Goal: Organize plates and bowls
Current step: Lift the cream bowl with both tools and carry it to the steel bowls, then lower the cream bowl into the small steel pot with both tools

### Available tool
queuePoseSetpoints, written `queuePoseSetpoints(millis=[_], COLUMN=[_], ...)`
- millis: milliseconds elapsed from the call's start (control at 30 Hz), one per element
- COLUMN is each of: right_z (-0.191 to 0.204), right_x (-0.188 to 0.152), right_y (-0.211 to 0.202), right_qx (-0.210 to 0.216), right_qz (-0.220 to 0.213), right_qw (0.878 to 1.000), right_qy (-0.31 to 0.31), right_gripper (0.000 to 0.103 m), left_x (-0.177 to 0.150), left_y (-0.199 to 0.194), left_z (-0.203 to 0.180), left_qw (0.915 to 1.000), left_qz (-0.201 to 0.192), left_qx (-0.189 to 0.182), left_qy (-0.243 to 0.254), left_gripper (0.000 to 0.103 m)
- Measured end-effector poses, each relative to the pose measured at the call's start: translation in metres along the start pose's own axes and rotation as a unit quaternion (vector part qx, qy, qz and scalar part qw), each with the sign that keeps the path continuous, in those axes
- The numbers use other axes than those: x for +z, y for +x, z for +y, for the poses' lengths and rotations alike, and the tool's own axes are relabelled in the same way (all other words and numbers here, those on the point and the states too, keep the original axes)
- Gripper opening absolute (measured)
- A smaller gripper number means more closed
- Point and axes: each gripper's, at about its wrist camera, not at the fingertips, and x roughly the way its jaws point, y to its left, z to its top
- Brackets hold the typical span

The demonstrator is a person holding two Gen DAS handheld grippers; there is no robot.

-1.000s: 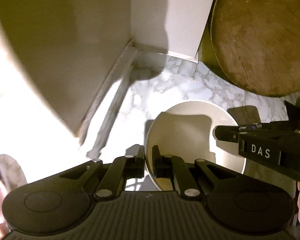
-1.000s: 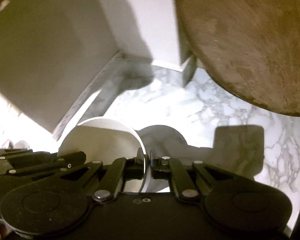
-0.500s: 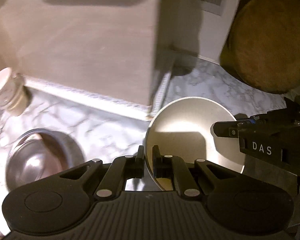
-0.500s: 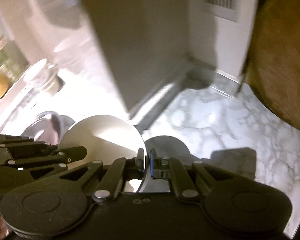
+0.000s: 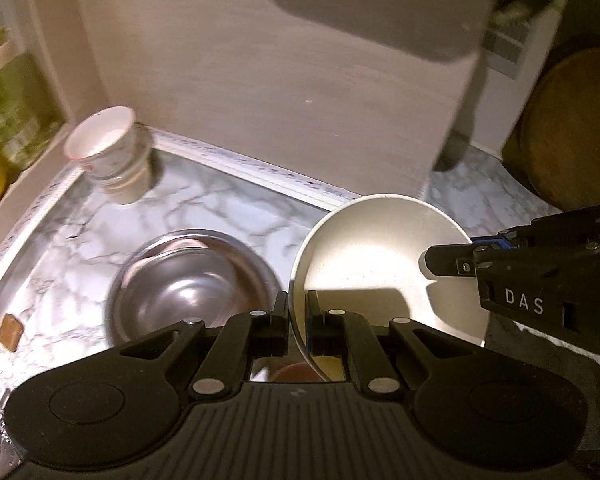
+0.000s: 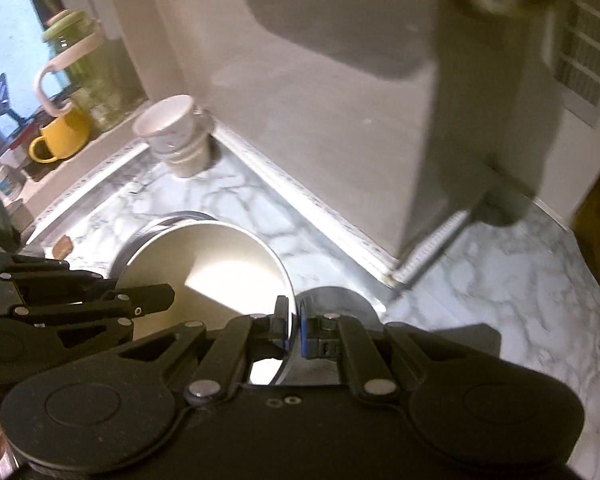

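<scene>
A marble tabletop [image 5: 204, 208] runs into a corner under a plain pale wall [image 5: 284, 92], with a white strip along the joint. A stack of paper cups [image 5: 112, 156] leans in the corner. On the sill in the right view stand a yellow mug [image 6: 62, 136] and a green-lidded jug [image 6: 74, 56]. A small brown block [image 5: 11, 332] lies near the tabletop's left edge. At far right a round wooden board [image 5: 576, 128] leans upright, and a vent grille [image 6: 584, 60] sits in the wall beside it.

A steel bowl [image 5: 188, 292] rests on the tabletop. Just right of it, a white bowl [image 5: 380, 264] is held off the surface, tilted. The left gripper [image 5: 298, 322] has its fingers clamped on the bowl's near-left rim, the rim running between the two pads. The right gripper [image 6: 294, 326] has its fingers clamped on the opposite rim; in the left view it reaches in from the right edge. In the right view the white bowl partly covers the steel bowl behind it.
</scene>
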Motion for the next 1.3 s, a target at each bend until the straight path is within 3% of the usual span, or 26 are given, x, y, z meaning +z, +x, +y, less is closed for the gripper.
queuePoseSetpoints(millis=[533, 967, 1300], right_z=[0.071, 0.099, 0.108], right_x=[0.052, 0.076, 0.073], right_y=[0.042, 0.104, 0.132], right_qx=[0.035, 0.037, 0.037], right_qz=[-0.003, 0.059, 0.108], right_qw=[0.999, 0.997, 0.991], right_qy=[-0.037, -0.044, -0.072], right_gripper=[0.006, 0.005, 0.008], left_x=[0.011, 0.015, 0.014], left_y=[-0.006, 0.037, 0.071], left_z=[0.083, 0.146, 0.163], left_qw=[0.9970, 0.9936, 0.9913], left_qz=[-0.009, 0.035, 0.069], left_qx=[0.058, 0.070, 0.069], left_qy=[-0.050, -0.082, -0.089], left_gripper=[0.006, 0.006, 0.006])
